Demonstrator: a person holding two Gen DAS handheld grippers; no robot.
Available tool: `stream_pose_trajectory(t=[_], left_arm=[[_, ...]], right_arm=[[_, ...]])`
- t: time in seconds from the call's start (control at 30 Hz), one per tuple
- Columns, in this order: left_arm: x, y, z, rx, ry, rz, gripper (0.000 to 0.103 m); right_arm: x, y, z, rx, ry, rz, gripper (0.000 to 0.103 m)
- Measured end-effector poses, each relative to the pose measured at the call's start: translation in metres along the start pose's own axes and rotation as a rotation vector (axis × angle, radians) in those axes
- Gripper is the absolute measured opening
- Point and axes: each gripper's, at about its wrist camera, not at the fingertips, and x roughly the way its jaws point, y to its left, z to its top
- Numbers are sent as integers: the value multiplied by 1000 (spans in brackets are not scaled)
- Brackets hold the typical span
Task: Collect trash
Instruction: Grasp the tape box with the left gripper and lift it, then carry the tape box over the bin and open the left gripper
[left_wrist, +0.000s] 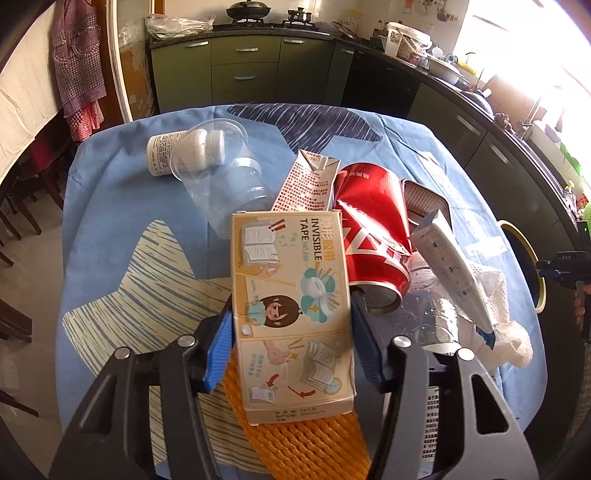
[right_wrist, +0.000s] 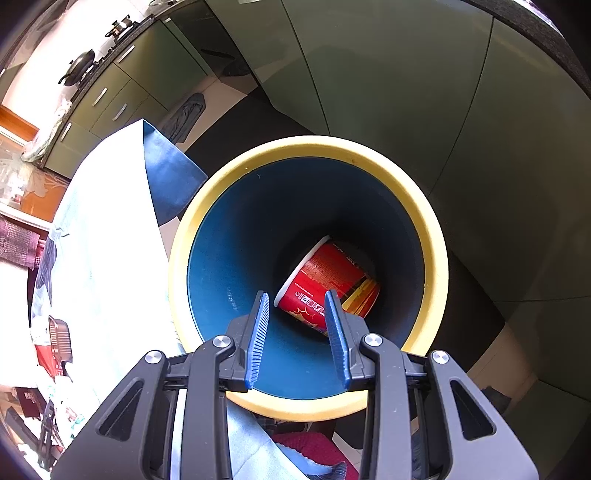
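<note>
Far left on the blue tablecloth (left_wrist: 110, 192): a white bottle (left_wrist: 162, 153) with print too small to read, touching a clear plastic cup (left_wrist: 221, 177) on its side, bare cloth all around. Centre: left gripper (left_wrist: 290, 314) clamped on a cardboard box (left_wrist: 291, 306) reading "INVISIBLE TAPE", pads pressed on both long edges, orange foam netting (left_wrist: 295, 439) beneath. Just right: a red-printed carton (left_wrist: 306, 184), a crushed red can (left_wrist: 373, 236), a white tube (left_wrist: 450, 266), crowded and touching. Beyond the table edge, right gripper (right_wrist: 297, 306) part open and empty above the yellow-rimmed bin (right_wrist: 229, 258), a red paper cup (right_wrist: 328, 284) at the bottom.
</note>
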Motion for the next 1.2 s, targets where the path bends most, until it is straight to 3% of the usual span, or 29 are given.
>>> stream_pose_trajectory(t=[0.27,0.43,0.67,0.8,1.03,1.2], left_arm=[[-32,-6,3,48,-88,23,55],[-71,-36,11,152,-138,-46,55],[-90,-161,39,439,-28,-327,55],[-74,-255,54,572,17,-415,55],[0,-401,58,686,106,-428,55],[64,-463,59,700,150,-373,55]], right_arm=[[-9,-1,-6,-11,-15,35,32],[-24,2,-15,-35,-42,66,33],[-59,-2,-37,-89,-124,107,35],[-80,-13,-55,-114,-170,146,35],[-111,-45,-90,-145,-231,160,35],[-126,-67,-107,-147,-262,159,37]])
